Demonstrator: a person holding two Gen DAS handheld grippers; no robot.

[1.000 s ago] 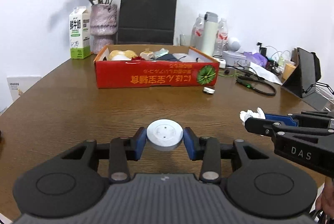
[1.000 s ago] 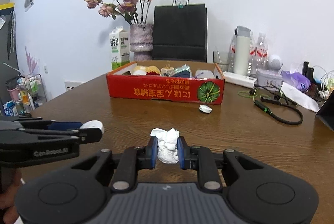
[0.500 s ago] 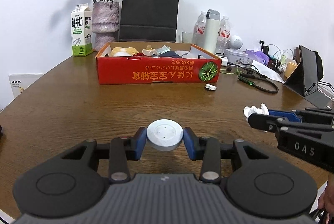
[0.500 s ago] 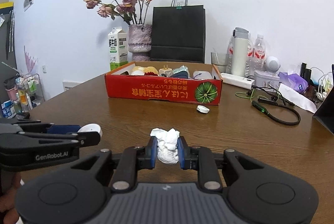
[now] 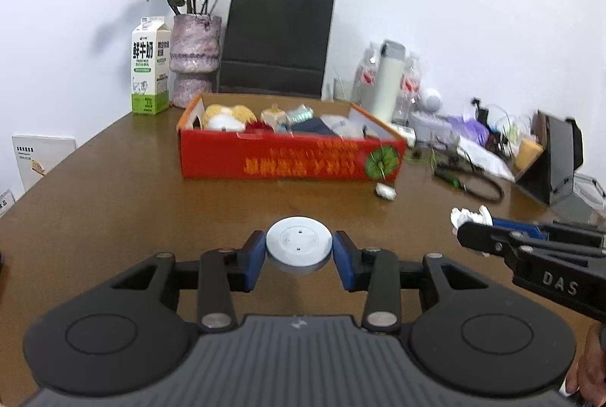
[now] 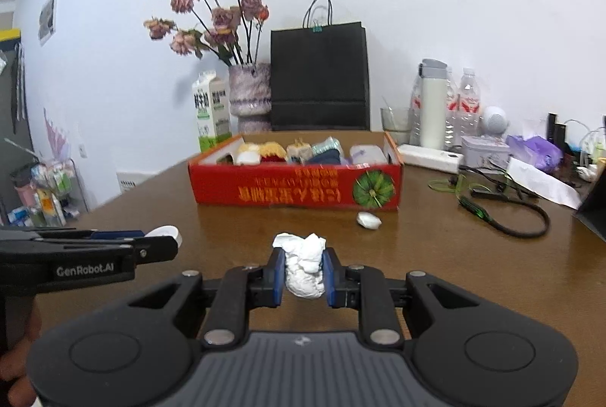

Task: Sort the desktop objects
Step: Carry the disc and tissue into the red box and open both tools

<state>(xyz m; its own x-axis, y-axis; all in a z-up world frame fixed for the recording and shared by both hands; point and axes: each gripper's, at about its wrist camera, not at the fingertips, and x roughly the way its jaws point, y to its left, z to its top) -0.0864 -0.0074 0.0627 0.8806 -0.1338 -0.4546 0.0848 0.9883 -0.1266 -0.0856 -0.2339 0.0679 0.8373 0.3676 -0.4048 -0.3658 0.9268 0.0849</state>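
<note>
Left wrist view: left gripper (image 5: 299, 251) has its blue-padded fingers (image 5: 253, 259) clamped on a flat round white plastic disc (image 5: 299, 247), held above the brown wooden table (image 5: 113, 202). Straight ahead sits the open red cardboard box (image 5: 291, 162) with orange print and a green pumpkin graphic, filled with mixed small items. A small white lump (image 5: 385, 193) lies on the table just in front of the box's right corner. Right gripper (image 5: 473, 223) comes in from the right edge, crumpled white tissue wad (image 5: 469, 216) at its tip. Behind the box: white-green milk carton (image 5: 149, 81), mottled purple vase of dried roses (image 5: 195, 60), black paper bag (image 5: 278, 41).

Right wrist view: right gripper (image 6: 303, 272) is closed on the tissue wad (image 6: 305, 265), pinched between blue pads, off the table (image 6: 454, 255). Red box (image 6: 299, 181) ahead, white lump (image 6: 368, 220) near its right front corner. Left gripper (image 6: 163, 240) visible at left, side-on, disc (image 6: 166, 232) edge showing at its tip.
</note>
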